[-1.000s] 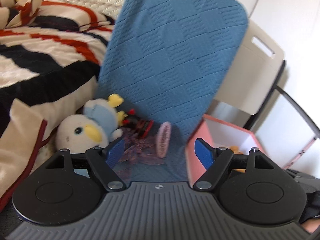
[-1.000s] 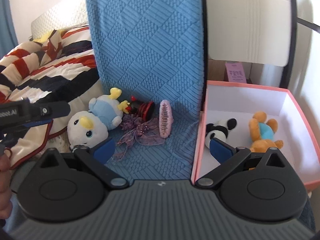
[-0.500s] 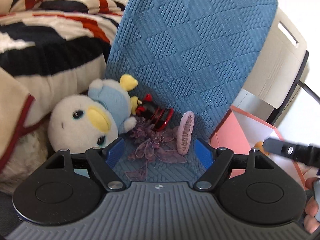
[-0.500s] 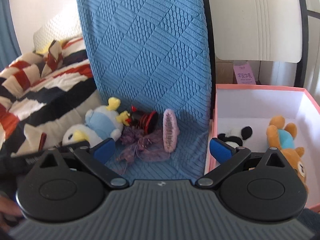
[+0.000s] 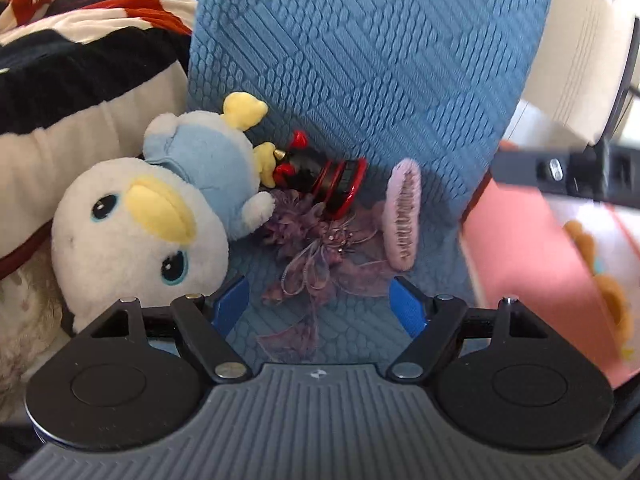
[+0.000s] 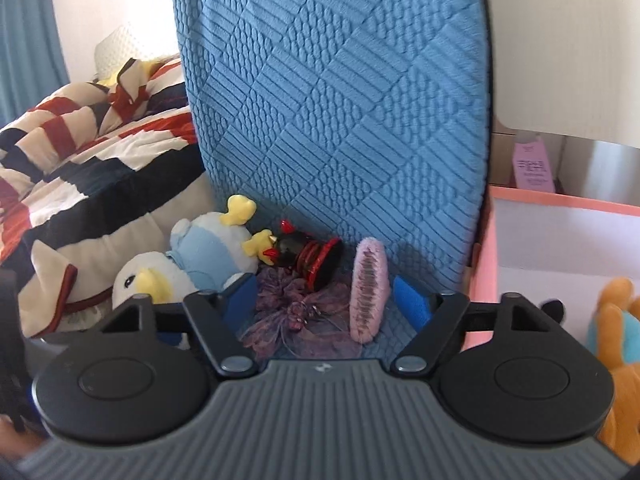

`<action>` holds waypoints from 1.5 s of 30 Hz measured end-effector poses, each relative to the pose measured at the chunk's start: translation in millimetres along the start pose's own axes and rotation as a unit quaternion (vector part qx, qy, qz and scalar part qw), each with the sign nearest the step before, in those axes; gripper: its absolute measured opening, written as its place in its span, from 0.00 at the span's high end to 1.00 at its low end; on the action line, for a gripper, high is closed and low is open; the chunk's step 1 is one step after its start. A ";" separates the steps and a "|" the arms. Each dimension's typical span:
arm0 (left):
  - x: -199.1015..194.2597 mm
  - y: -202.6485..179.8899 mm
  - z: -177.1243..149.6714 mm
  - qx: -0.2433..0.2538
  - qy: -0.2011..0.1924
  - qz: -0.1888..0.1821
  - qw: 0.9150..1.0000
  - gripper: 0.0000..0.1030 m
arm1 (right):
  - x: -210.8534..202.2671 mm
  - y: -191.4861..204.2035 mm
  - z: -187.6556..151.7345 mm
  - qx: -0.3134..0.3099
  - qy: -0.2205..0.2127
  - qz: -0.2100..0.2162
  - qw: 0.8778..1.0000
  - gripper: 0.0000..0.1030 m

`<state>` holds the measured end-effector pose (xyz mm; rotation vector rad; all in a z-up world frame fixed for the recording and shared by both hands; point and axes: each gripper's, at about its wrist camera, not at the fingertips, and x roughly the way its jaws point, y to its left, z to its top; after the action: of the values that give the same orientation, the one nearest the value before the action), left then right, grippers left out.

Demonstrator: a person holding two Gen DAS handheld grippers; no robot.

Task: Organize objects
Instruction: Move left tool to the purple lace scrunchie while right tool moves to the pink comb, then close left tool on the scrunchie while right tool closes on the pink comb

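Blue quilted fabric [image 6: 340,120], stitched in ribbed and pebbled squares, is covering the chair seat and back where the loose things are lying. To its right a pink cardboard box [image 6: 486,264] with white inner walls is already holding an orange plush bear [image 6: 618,320]. At the far left of the seat a soft white-and-blue penguin plush [image 5: 160,208] is lying on its side, touching a glossy red-and-black figurine [image 5: 324,178]. Near it a purple gauze ribbon bow [image 5: 316,256], thin and frilly, is spreading flat, and a fuzzy pink hair claw [image 5: 404,216] with a row of teeth is lying just right of it.

The left gripper [image 5: 320,306] is hovering wide open over the bow's trailing tails, holding nothing. The right gripper [image 6: 326,300] is closing its jaws around the bow and claw, though the pads are not pressing on either yet.

With both tools crowding one small pile, they could bump. The bow's loose gauze could also snag the claw's teeth and drag it along.
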<state>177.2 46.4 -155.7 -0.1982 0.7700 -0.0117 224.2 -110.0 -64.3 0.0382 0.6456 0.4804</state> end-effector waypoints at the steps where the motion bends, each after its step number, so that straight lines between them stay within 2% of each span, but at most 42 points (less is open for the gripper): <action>1: 5.3 -1.2 -0.1 0.003 0.005 0.006 1.000 0.21 | 5.6 -0.5 3.0 -0.004 0.002 0.001 1.000 0.31; 7: 37.2 -2.7 0.7 0.025 0.036 0.043 0.998 0.21 | 45.6 -3.3 13.4 -0.035 0.023 0.003 0.999 0.34; 11: 52.0 -8.3 1.9 0.044 0.044 0.035 0.997 0.21 | 73.5 -10.5 15.0 -0.032 0.040 -0.002 0.999 0.35; 18: 82.0 -17.7 7.4 0.069 0.053 0.033 0.996 0.21 | 113.9 -32.1 13.3 0.001 0.107 -0.039 0.994 0.36; 22: 97.6 -21.5 17.8 0.083 0.051 0.025 0.995 0.21 | 128.8 -41.6 9.9 0.023 0.138 -0.037 0.989 0.36; 28: 126.0 -20.6 27.4 0.082 0.059 0.041 0.994 0.21 | 149.1 -49.3 6.4 0.042 0.189 -0.031 0.981 0.37; 31: 135.6 -20.7 29.5 0.085 0.065 0.050 0.993 0.21 | 156.8 -57.1 5.0 0.066 0.205 -0.027 0.976 0.37; 35: 142.6 -19.9 37.7 0.082 0.064 0.054 0.993 0.23 | 162.5 -58.3 1.7 0.059 0.215 -0.034 0.974 0.40; 37: 146.2 -17.4 43.9 0.074 0.066 0.053 0.994 0.25 | 163.5 -58.1 1.0 0.054 0.215 -0.039 0.974 0.43; 42: 149.9 -13.3 54.4 0.064 0.063 0.051 0.995 0.40 | 164.9 -59.6 -2.5 0.055 0.209 -0.032 0.976 0.47; 44: 149.4 -11.7 57.5 0.061 0.063 0.049 0.995 0.52 | 164.2 -59.5 -3.6 0.059 0.209 -0.025 0.976 0.54; 45: 148.8 -10.6 59.4 0.056 0.063 0.048 0.995 0.60 | 162.8 -59.4 -3.8 0.064 0.208 -0.019 0.976 0.61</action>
<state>325.9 34.1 -214.9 -0.0534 0.9009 0.0228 359.7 -91.4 -170.8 0.0471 1.0876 0.4112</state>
